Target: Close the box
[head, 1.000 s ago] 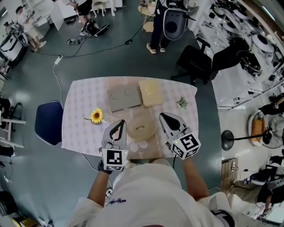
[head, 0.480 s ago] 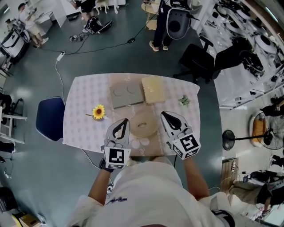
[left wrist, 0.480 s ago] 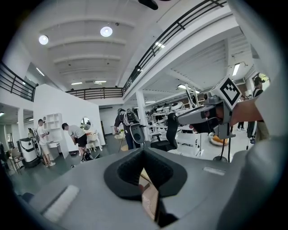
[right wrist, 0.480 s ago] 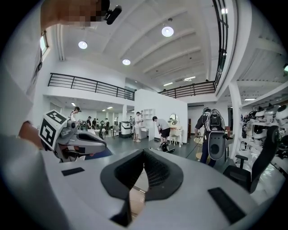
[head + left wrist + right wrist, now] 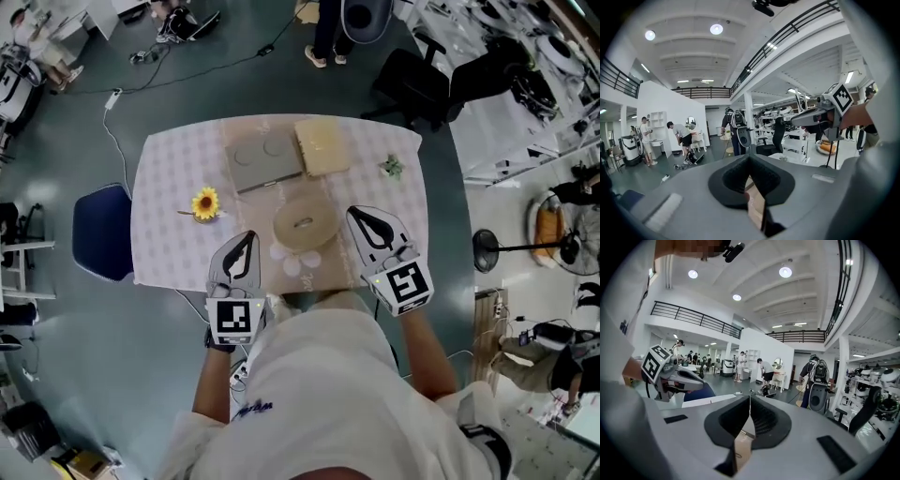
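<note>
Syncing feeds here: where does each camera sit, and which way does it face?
Head view: on the head, facing steeply down at table; shows arms, left claw, right claw.
Left gripper view: on left claw, facing across hall; own shut jaws.
Right gripper view: same, on right claw.
Shared: each gripper view shows the other claw.

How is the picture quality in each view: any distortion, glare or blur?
Head view: strong fisheye bending, but the table is sharp and evenly lit, with no hard shadows. Left gripper view: black rounded corners; the ceiling lamps burn out white. Right gripper view: the same dark ring and white glare.
</note>
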Demonstrator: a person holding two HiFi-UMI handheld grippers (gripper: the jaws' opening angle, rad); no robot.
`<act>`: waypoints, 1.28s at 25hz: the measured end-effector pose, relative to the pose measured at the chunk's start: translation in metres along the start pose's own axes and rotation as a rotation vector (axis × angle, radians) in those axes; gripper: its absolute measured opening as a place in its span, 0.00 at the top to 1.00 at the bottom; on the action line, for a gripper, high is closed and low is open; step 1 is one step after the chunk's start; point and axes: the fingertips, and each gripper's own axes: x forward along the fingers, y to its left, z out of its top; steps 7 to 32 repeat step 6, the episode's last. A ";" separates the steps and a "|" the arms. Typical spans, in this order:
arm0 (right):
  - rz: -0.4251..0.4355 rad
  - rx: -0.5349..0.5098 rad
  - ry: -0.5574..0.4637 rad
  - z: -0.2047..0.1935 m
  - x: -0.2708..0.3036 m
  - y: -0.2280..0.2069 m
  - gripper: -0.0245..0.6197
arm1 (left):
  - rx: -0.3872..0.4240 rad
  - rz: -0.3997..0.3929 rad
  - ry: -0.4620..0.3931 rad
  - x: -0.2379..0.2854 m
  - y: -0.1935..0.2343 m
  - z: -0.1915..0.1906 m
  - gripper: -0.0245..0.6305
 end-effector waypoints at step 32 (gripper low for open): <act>0.031 0.063 0.026 -0.009 -0.001 0.033 0.95 | -0.081 0.031 0.072 -0.048 0.005 -0.032 0.96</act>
